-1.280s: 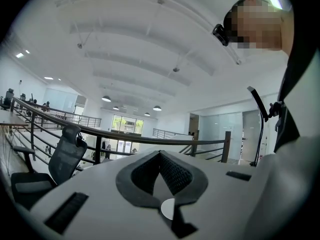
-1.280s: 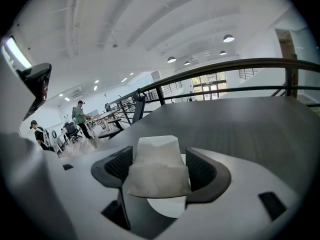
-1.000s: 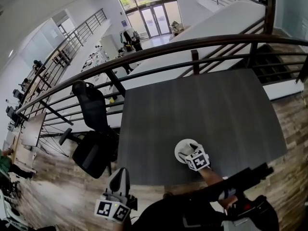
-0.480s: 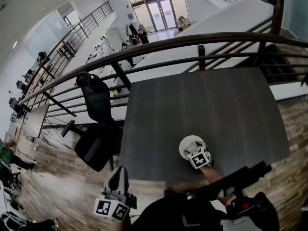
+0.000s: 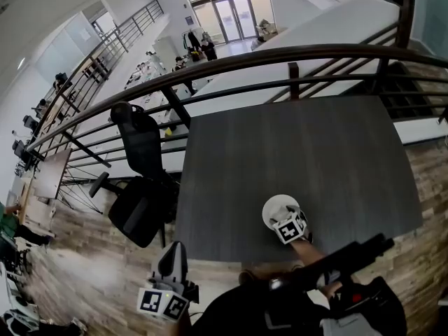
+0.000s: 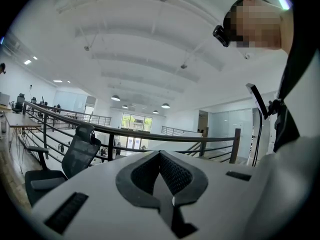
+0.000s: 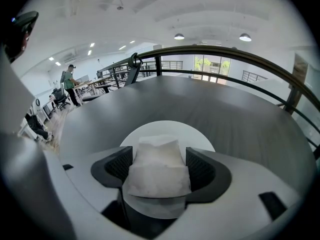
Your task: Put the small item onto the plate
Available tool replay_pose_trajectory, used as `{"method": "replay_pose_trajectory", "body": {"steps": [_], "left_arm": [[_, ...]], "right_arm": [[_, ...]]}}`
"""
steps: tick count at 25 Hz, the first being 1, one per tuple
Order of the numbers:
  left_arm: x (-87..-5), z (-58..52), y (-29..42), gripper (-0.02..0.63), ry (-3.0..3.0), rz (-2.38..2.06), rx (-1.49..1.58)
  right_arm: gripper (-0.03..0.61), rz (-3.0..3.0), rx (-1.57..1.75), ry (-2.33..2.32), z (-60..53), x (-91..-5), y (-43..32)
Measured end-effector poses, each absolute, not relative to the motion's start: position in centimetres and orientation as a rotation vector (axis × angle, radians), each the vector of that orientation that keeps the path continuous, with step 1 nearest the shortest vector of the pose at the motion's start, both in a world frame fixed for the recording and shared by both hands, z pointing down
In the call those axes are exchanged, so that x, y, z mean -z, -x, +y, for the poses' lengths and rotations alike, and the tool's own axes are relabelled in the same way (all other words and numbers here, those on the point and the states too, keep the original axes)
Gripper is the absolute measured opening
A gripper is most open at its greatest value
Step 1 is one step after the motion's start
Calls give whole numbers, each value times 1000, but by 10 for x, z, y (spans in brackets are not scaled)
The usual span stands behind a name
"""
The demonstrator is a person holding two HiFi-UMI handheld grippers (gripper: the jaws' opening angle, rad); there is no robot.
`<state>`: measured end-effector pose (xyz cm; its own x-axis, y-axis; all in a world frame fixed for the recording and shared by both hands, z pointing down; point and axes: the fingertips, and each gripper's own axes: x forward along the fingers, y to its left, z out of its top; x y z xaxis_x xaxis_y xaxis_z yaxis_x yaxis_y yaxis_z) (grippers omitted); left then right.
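Right gripper (image 7: 159, 156) jaws clamped on white small item (image 7: 159, 171), over plate (image 7: 200, 136) on worktop (image 5: 294, 152). Head view hides the item behind the gripper's cube. Left gripper (image 6: 161, 174) jaws pressed together, empty, off the worktop.

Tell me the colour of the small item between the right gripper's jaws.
White, matching the plate; the small item shows best in the right gripper view.
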<state>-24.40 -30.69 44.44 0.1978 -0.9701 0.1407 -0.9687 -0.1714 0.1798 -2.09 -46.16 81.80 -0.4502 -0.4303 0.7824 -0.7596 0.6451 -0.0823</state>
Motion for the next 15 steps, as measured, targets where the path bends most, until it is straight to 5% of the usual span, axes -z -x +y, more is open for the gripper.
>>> {"method": "replay_pose_trajectory", "body": {"steps": [15], "left_arm": [[-458, -313, 253, 5, -2239, -1844, 11]], "right_arm": [[336, -2105, -569, -903, -468, -825, 27]]}}
